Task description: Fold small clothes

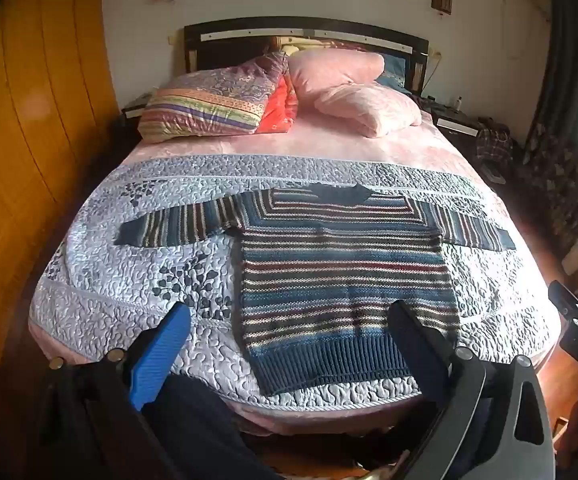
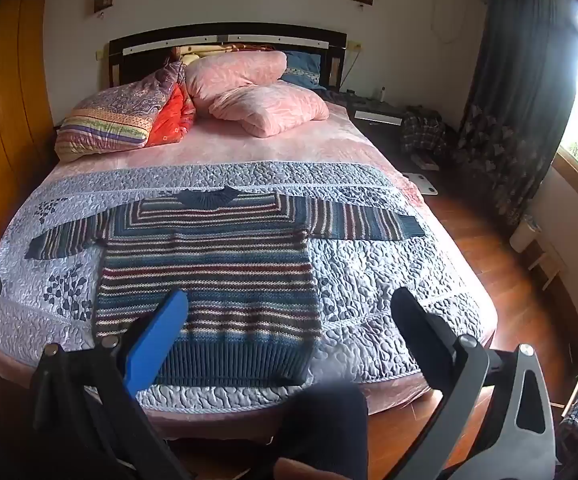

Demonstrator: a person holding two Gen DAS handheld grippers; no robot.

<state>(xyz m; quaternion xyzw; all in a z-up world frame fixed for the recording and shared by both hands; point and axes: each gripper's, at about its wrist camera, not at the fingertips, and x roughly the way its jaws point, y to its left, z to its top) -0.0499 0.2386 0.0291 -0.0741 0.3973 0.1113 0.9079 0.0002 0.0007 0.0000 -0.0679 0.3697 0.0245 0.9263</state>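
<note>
A small striped knit sweater (image 1: 341,276) lies flat, face up, on the quilted bedspread (image 1: 129,280), both sleeves stretched straight out, collar toward the pillows and hem at the near edge. In the right wrist view the same sweater (image 2: 213,272) sits left of centre. My left gripper (image 1: 289,320) hangs open above the near edge of the bed, over the sweater's lower left part, holding nothing. My right gripper (image 2: 289,312) is open too, above the sweater's lower right corner. Part of the right gripper (image 1: 577,316) shows at the right edge of the left wrist view.
Pillows and a folded pink duvet (image 1: 353,88) are piled at the dark headboard (image 1: 305,36). A wooden wardrobe (image 1: 29,120) stands on the left. On the right are a nightstand (image 2: 377,116), dark curtains (image 2: 513,120), wooden floor (image 2: 489,264) and a white scale (image 2: 421,184).
</note>
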